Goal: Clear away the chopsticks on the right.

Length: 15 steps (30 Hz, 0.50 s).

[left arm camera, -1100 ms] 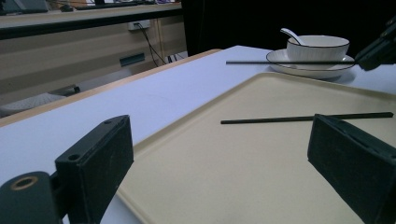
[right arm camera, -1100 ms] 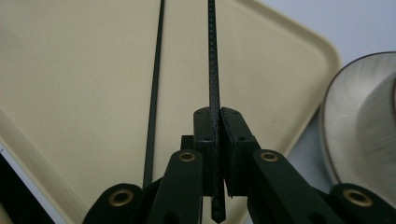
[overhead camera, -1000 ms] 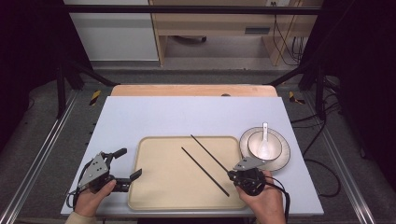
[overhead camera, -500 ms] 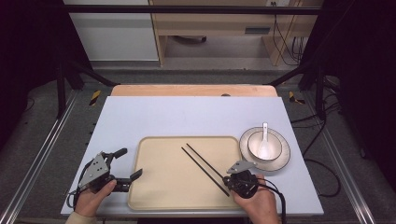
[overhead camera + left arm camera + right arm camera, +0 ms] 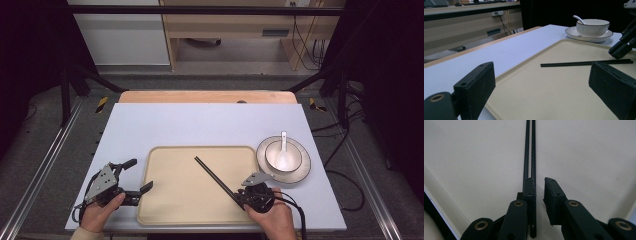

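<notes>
No writing is legible anywhere. The 2 chopsticks (image 5: 216,179) lie together on the tray (image 5: 175,200), running from centre frame down-right, their lower ends hidden beneath the right hand-held gripper (image 5: 243,196), whose jaws stand slightly parted beside them. The left hand-held gripper (image 5: 141,176) gapes wide at the tray's left edge.

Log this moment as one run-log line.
left tongs: open, idle at tray edge | right tongs: slightly open around chopsticks on tray | bowl with spoon on plate
</notes>
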Tool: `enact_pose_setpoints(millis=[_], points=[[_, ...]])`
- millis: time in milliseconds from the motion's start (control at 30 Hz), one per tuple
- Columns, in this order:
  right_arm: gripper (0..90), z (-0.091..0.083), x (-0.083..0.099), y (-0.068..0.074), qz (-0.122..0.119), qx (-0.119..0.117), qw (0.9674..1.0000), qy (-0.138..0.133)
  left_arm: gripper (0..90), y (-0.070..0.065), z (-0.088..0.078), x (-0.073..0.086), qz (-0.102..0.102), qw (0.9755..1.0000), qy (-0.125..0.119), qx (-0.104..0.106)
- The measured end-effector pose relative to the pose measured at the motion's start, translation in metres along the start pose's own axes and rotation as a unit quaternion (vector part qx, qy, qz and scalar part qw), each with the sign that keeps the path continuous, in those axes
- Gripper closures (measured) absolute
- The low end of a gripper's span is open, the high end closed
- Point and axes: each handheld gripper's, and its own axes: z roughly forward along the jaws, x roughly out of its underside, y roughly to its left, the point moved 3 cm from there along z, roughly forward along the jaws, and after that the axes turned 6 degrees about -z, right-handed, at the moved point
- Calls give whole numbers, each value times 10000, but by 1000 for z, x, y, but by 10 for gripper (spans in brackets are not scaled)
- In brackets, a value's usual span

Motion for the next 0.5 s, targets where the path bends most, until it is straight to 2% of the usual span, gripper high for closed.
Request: enact_pose_setpoints(millis=[100,167,200,233,267,300,333,400,500], points=[[741,-1,-1,-1,7,13,9999,-129,70,-1,1,0,28,9999,82,59],[645,-2,-2,-2,-33,36,9995,-307,76,-5,4,0,-31,9996,224,142],[645,-2,-2,-2,-33,36,9995,-307,79,-5,4,0,-31,9996,224,142],[559,-3,-5,-5,-95,64,9985,-536,82,-6,5,-1,-94,9995,258,160],[559,-3,-5,-5,-95,64,9985,-536,82,-8,6,-2,-107,9994,289,172],[506,-4,-7,-5,-23,91,9983,-582,82,-10,10,-4,-97,9992,358,176],[413,-6,-10,-8,22,131,9975,-701,92,-11,11,-6,-94,9990,400,162],[311,-9,-12,-12,74,282,9958,-868,126,-16,17,-11,-185,9985,484,174],[172,-17,-15,-19,124,538,9925,-1093,195,-21,26,-15,-210,9974,659,208]])
